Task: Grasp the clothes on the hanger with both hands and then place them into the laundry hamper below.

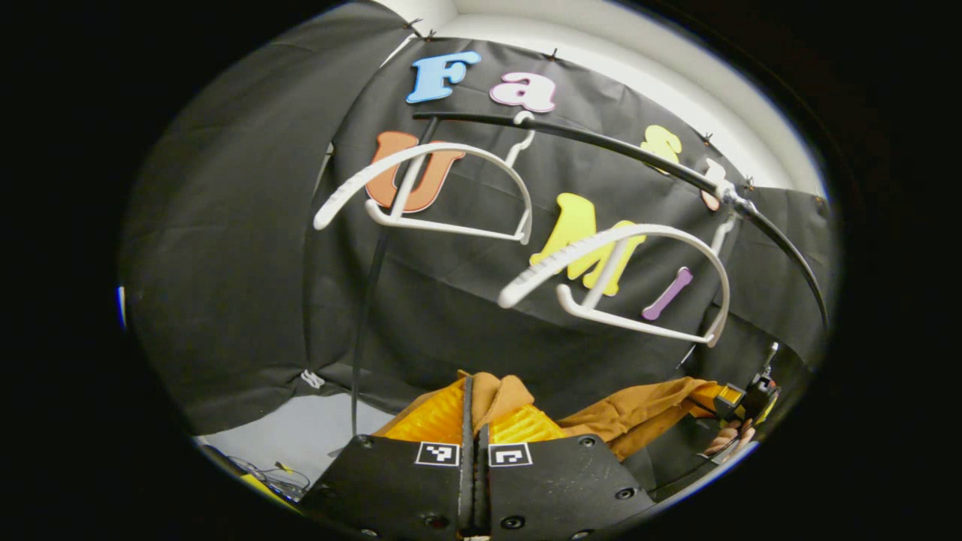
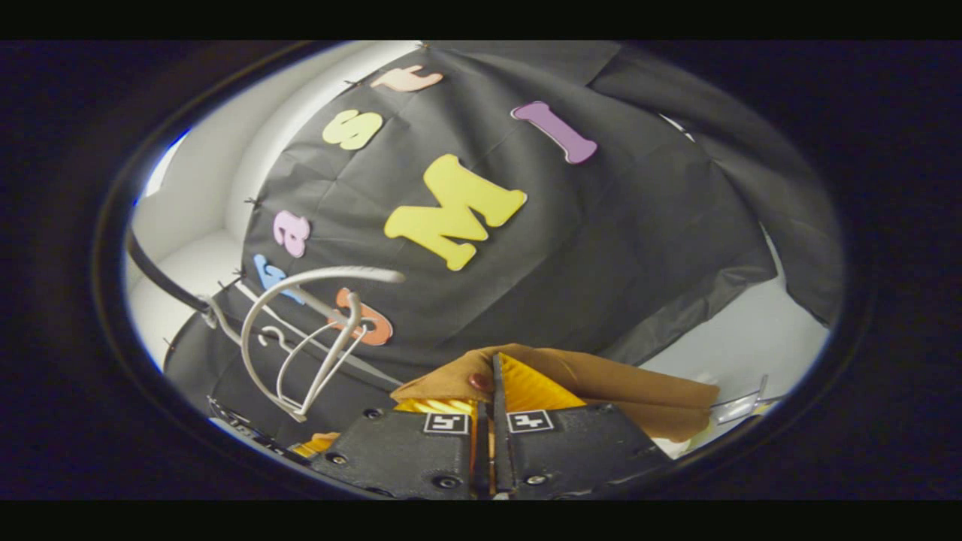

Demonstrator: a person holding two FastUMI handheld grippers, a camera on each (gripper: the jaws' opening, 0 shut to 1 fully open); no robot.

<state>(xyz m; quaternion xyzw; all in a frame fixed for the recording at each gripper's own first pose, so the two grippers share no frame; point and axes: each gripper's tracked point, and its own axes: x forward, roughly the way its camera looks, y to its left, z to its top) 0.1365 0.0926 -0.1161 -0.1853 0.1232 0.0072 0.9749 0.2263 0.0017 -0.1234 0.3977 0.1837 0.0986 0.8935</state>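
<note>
Brown garment (image 1: 639, 417) is off the hangers, stretched between my two grippers. In the left gripper view it bunches right at my left gripper (image 1: 473, 421), fingers closed together with a fold of the cloth pinched between them, then runs off to the right toward my right gripper (image 1: 740, 402), seen farther off with a hand (image 1: 733, 436) behind it.

In the right gripper view my right gripper (image 2: 492, 402) has its fingers nearly together too, clamped on the garment (image 2: 601, 391); cloth fans out ahead of the tips and to the right. A small dark button (image 2: 479, 382) sits on the fabric just left of the finger line.

Above and ahead of the left gripper: two white plastic hangers, both bare, near one (image 1: 421, 188) up-left, second one (image 1: 624, 278) up-right. Both hook onto a dark curved rail (image 1: 601, 143) running across the top. A black upright pole (image 1: 368, 315) drops from the rail's left end.

From the right gripper the same hangers (image 2: 301, 338) sit low to the left, overlapping each other.

Hamper: can't tell where it is from these views.
</note>
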